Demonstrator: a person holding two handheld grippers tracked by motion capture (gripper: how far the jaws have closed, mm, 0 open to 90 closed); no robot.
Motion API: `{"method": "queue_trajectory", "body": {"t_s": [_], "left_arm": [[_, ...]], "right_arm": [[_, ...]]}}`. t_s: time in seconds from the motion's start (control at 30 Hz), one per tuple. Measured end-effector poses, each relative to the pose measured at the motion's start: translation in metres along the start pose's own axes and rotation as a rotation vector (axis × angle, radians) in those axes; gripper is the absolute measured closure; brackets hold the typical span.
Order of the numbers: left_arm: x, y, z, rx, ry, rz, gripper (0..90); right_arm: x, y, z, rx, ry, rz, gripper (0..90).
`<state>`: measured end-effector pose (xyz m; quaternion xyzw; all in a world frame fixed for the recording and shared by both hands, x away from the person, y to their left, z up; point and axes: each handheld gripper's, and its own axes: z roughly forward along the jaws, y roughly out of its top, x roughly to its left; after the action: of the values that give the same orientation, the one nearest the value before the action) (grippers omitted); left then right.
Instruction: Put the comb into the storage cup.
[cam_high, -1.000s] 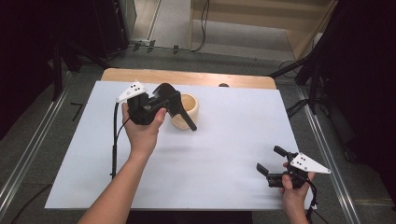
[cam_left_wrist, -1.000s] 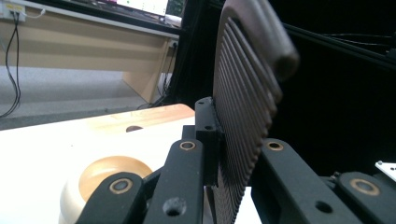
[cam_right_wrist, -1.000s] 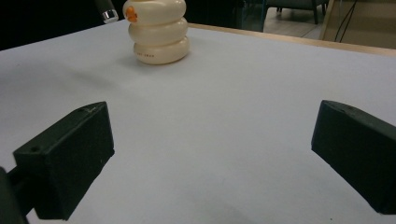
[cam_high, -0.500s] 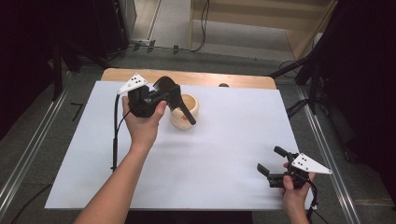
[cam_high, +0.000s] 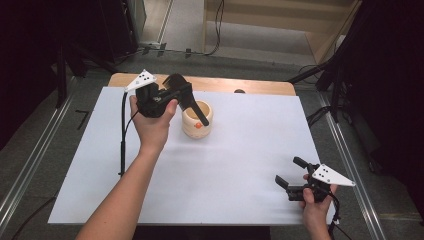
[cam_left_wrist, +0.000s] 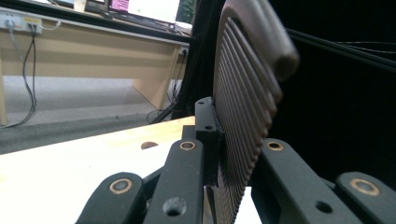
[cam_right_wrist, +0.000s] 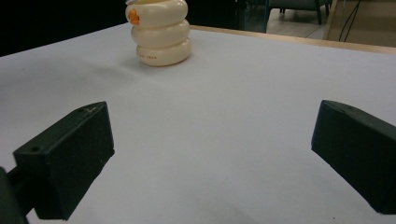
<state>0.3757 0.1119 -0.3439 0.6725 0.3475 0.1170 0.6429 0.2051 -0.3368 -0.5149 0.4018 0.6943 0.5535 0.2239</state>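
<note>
Covering most of the wooden table (cam_high: 220, 86), your white sheet (cam_high: 240, 165) leaves bare wood showing as a strip along the far edge. Your left forearm (cam_high: 125, 195) comes in from the near edge and runs up the left half of the sheet to your left hand (cam_high: 152, 122), which holds the left gripper (cam_high: 192, 102) raised near the far edge, left of the middle. Its jaws are pinching a dark comb (cam_left_wrist: 245, 100): in the left gripper view the toothed comb stands clamped upright between the two black jaws, its rounded end uppermost. From the high view, the comb slants down and to the right, with its lower end over the open mouth of the cream pot (cam_high: 197, 120); whether it touches the rim you cannot tell. That pot, made of three stacked rounded rings with a small orange mark on its side, stands on the sheet near the far edge, just right of your left hand. Your right hand (cam_high: 315, 200) rests at the near right corner of the sheet, well apart from the pot. The right gripper (cam_high: 291, 172) there points left and toward the far edge, with its jaws spread wide and holding nothing, bare sheet between them.
</note>
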Motion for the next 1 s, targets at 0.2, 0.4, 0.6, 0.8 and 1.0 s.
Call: {"method": "queue_trajectory", "body": {"t_s": [0.2,0.4,0.6,0.8,1.0], "left_arm": [[0.003,0.004,0.002,-0.002,0.014,0.005,84.6],[0.005,0.006,0.006,0.003,0.021,0.009,84.6],[0.008,0.006,0.011,0.004,0.026,0.009,84.6],[0.012,0.008,0.011,-0.003,0.044,0.012,84.6],[0.016,0.011,0.012,-0.007,0.060,0.016,84.6]], "right_arm": [[0.000,0.000,0.000,0.003,0.001,-0.001,0.0],[0.000,0.000,0.000,0.003,0.000,-0.001,0.0],[0.000,0.000,0.001,0.005,-0.002,-0.002,0.0],[0.000,0.000,0.001,0.005,-0.002,-0.002,0.0],[0.000,0.000,0.001,0.005,-0.002,-0.002,0.0]]}}
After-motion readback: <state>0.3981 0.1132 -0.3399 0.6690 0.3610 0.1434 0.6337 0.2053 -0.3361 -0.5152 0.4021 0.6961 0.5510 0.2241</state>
